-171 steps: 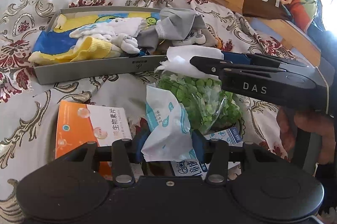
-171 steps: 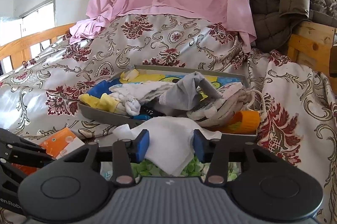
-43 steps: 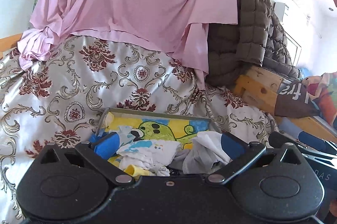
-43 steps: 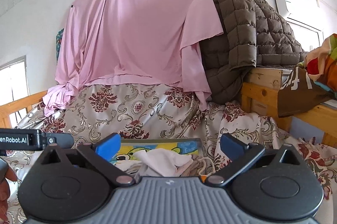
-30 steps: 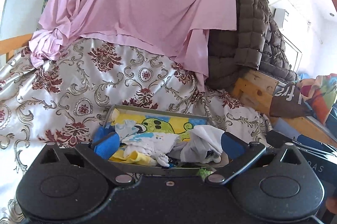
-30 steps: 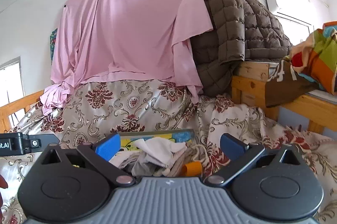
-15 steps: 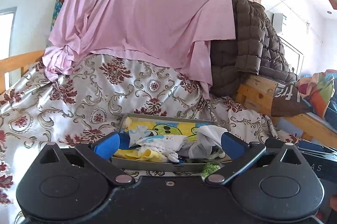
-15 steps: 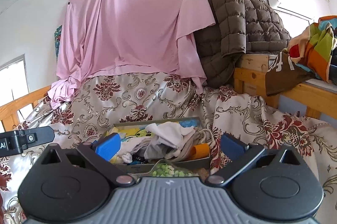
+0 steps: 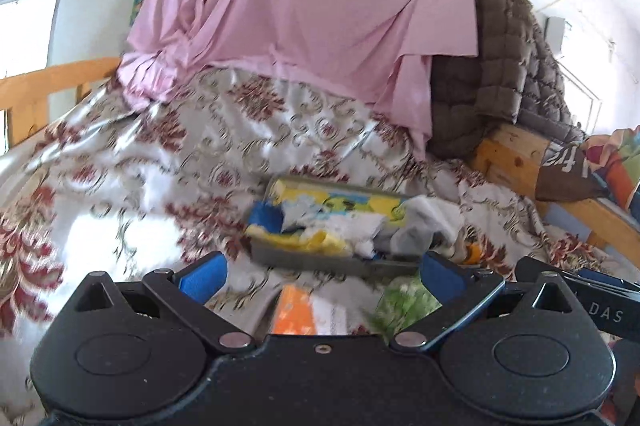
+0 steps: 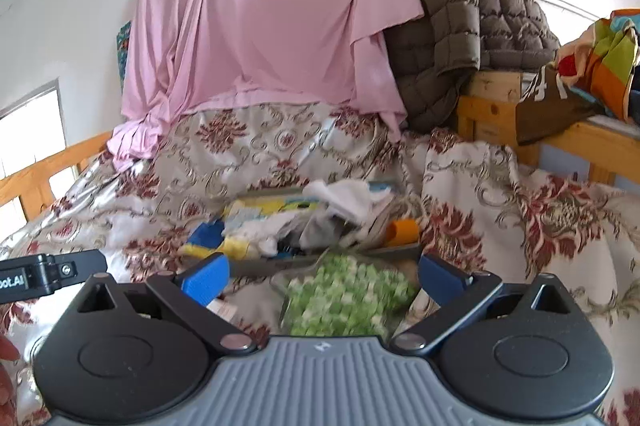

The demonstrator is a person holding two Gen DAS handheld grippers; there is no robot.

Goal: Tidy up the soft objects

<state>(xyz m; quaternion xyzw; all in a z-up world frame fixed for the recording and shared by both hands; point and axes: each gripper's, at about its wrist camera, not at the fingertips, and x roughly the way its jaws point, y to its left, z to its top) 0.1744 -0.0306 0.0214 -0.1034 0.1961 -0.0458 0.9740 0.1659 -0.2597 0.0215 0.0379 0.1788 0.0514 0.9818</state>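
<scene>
Two hand-held grippers hover above a bed covered in a floral satin bedspread (image 10: 500, 194), both with jaws spread wide and holding nothing. The left hand-held gripper (image 9: 320, 276) and right hand-held gripper (image 10: 322, 276) face a grey tray (image 9: 320, 262) heaped with soft cloth items (image 10: 340, 210) — white, grey and yellow pieces, blurred. Just in front of the tray lies a clear bag of green pieces (image 10: 344, 294), with an orange packet (image 9: 294, 310) beside it. The bag looks light, limp and slippery; its contents would likely shift — pinching a gathered upper edge seems safest. The cloths should bunch easily anywhere.
</scene>
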